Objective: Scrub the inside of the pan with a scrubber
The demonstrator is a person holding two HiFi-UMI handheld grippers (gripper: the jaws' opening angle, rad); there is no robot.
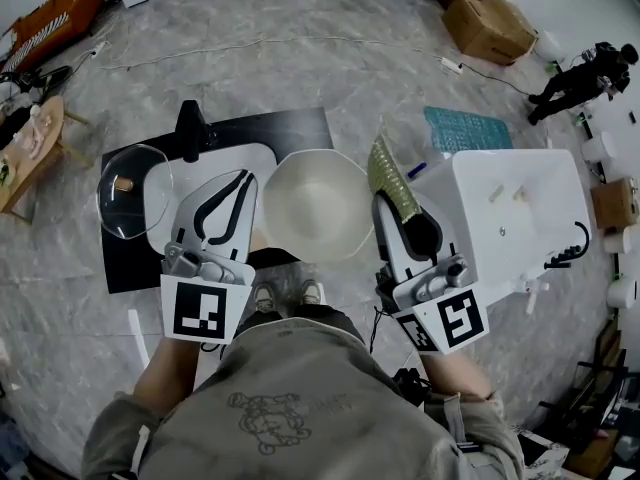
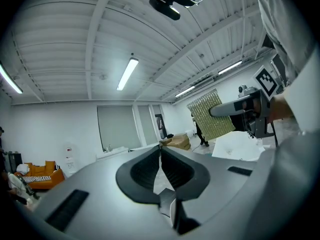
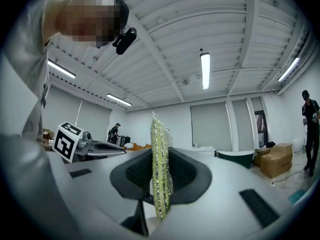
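Left of the pan [image 1: 318, 208] the left gripper [image 1: 244, 178] is fully closed on nothing, while right of it the right gripper [image 1: 388, 206] clamps the scrubber [image 1: 390, 176] (glittery, yellow-green).

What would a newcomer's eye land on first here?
The glittery green-gold scrubber pinched edge-up in the right claw stands out first. Between the two claws in the head view lies the white pan, and the left claw is shut on nothing.
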